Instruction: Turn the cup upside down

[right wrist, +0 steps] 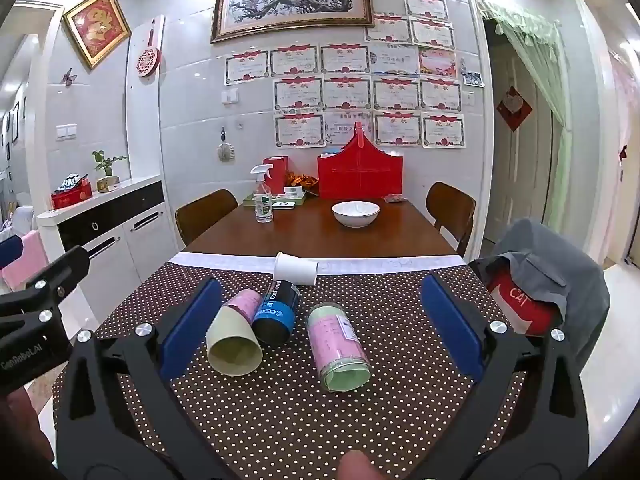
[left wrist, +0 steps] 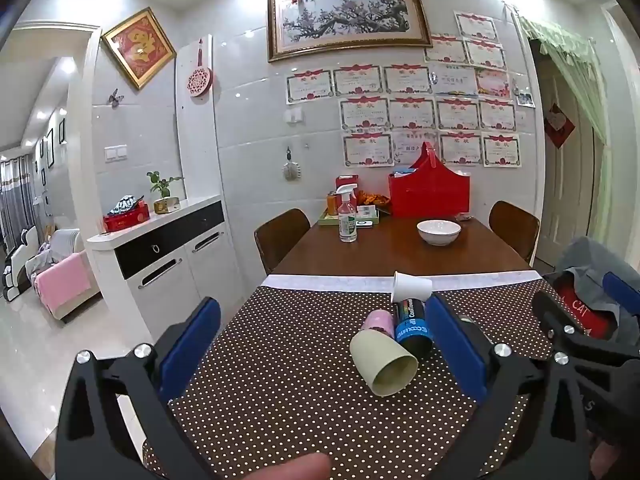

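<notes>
A pale cream cup (left wrist: 384, 364) lies on its side on the dotted brown cloth (left wrist: 280, 360), its mouth toward me; it also shows in the right wrist view (right wrist: 234, 344). A white paper cup (left wrist: 412, 286) lies on its side farther back, also in the right wrist view (right wrist: 296, 268). My left gripper (left wrist: 320, 348) is open and empty, the cream cup lying between its fingers nearer the right one. My right gripper (right wrist: 320, 328) is open and empty, with the cream cup by its left finger.
A black and blue can (right wrist: 278, 312) and a pink-green roll (right wrist: 340, 344) lie on the cloth, a second pink roll (right wrist: 244, 302) behind the cream cup. Farther back stand a white bowl (right wrist: 356, 213), a spray bottle (right wrist: 263, 196) and a red box (right wrist: 360, 172). Chairs flank the table.
</notes>
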The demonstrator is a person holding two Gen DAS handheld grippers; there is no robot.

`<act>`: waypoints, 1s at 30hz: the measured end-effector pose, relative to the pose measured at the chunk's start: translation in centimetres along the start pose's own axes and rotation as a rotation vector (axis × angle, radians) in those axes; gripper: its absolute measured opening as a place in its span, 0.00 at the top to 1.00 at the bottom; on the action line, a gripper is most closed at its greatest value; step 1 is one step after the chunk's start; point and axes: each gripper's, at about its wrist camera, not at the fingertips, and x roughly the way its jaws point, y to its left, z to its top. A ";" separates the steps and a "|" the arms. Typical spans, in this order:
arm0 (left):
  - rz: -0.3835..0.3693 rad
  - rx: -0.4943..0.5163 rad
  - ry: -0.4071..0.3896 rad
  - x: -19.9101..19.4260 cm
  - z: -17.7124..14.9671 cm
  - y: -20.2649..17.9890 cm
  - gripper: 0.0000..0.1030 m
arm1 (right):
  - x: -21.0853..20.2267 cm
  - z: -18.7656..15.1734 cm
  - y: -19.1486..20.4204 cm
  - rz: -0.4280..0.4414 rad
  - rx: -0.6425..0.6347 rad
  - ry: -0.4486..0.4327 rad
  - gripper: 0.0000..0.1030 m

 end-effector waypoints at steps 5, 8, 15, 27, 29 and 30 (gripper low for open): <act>0.003 -0.002 0.012 0.2 0.0 0.0 0.03 | 0.2 0.2 0.2 -0.002 -0.004 0.000 0.06; 0.008 0.001 0.012 0.7 0.2 0.2 0.03 | 0.5 0.0 0.3 0.004 -0.001 -0.001 0.06; 0.033 0.012 -0.029 0.5 0.5 0.1 0.03 | 1.3 0.3 1.2 0.007 -0.001 0.006 0.06; 0.042 -0.003 -0.057 1.0 0.8 0.7 0.03 | 1.5 2.2 1.5 0.030 -0.003 -0.006 0.06; 0.037 -0.016 -0.055 1.3 0.7 1.0 0.03 | 1.6 2.2 1.6 0.037 -0.003 -0.005 0.06; 0.035 -0.020 -0.053 1.4 0.7 1.1 0.03 | 1.8 2.4 1.6 0.036 -0.005 -0.004 0.06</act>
